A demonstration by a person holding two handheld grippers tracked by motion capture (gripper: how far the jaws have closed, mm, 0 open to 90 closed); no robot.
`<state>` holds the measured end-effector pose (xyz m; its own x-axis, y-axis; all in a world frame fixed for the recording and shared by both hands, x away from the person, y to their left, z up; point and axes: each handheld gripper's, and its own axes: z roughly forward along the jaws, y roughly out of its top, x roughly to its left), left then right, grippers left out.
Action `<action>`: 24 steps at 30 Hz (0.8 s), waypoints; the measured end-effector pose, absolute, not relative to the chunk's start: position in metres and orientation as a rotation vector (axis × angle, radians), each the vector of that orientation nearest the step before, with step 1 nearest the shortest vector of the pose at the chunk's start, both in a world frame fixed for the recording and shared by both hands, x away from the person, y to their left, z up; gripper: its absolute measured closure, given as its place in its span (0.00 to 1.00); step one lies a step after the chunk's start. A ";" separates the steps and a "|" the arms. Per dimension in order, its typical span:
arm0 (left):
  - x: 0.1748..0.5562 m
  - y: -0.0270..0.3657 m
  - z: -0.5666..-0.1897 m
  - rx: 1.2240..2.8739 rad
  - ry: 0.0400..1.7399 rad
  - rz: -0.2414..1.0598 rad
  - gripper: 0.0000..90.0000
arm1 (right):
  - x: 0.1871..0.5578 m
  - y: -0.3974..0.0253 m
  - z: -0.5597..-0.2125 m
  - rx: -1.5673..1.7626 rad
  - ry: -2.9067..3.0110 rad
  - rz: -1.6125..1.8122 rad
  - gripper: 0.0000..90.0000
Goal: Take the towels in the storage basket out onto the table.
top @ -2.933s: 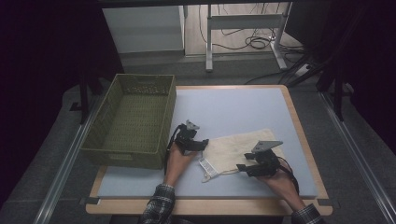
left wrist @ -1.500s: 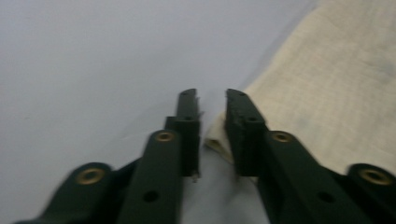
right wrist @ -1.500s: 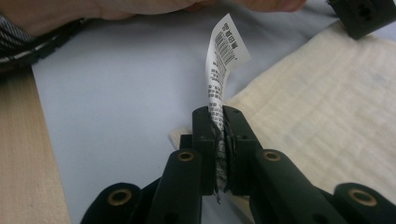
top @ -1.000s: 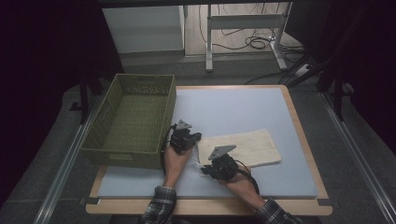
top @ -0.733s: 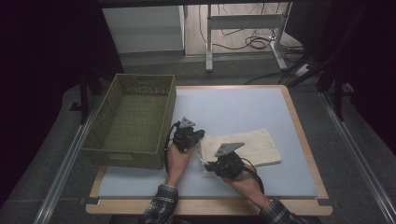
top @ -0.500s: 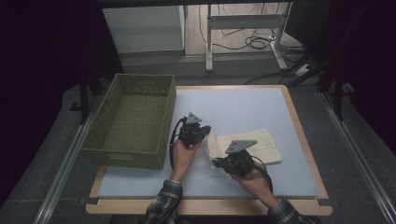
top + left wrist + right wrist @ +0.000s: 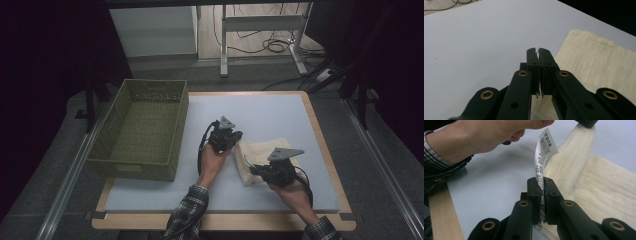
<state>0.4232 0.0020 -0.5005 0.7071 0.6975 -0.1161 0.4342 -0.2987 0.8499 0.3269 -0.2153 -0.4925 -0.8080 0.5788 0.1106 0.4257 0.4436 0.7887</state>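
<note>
1. On the pale blue desk [image 7: 270,115], right of centre, a cream cloth [image 7: 260,157] lies partly folded; both claws cover parts of its near and left edges in the high view.
2. Left claw [image 7: 235,138] sits at the cloth's upper left corner. In the left gripper view its jaws stand pressed together [image 7: 538,56]; a thin frayed sliver shows in the seam, too slight to say what it is. The cloth [image 7: 599,65] lies just right of and under the jaws there.
3. Right claw [image 7: 256,171] is at the cloth's near left edge. In the right gripper view its jaws are clamped [image 7: 540,185] on a white printed label [image 7: 543,152] with a barcode; the label rises out of the jaws and curls to the right. Small print unreadable.
4. Cloth [image 7: 599,187] runs up in a raised fold toward the other claw's tip, which is cut off at the top edge of that view.
5. Left hand [image 7: 486,135] and a plaid sleeve fill the upper left of the right gripper view; wrist cropped at the frame.
6. Green basket [image 7: 107,150] stands on the desk's left side, apart from the cloth.
7. Room beyond the desk is dark; detail lost.
</note>
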 end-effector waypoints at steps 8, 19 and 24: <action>0.430 -0.026 -0.493 1.975 0.813 0.349 0.97 | 0.325 -0.237 -0.491 0.928 2.482 1.312 0.94; 0.438 -0.066 -0.488 2.023 0.738 0.355 0.97 | 0.324 -0.268 -0.490 0.988 2.430 1.307 0.94; 0.443 -0.082 -0.491 2.046 0.724 0.345 0.97 | 0.323 -0.282 -0.492 1.035 2.415 1.289 0.94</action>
<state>0.4430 -0.0819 -0.4910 0.7886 0.6139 -0.0351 0.3599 -0.4145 0.8359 0.3234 -0.2819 -0.4923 -0.7296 0.6710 0.1317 0.4829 0.3692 0.7941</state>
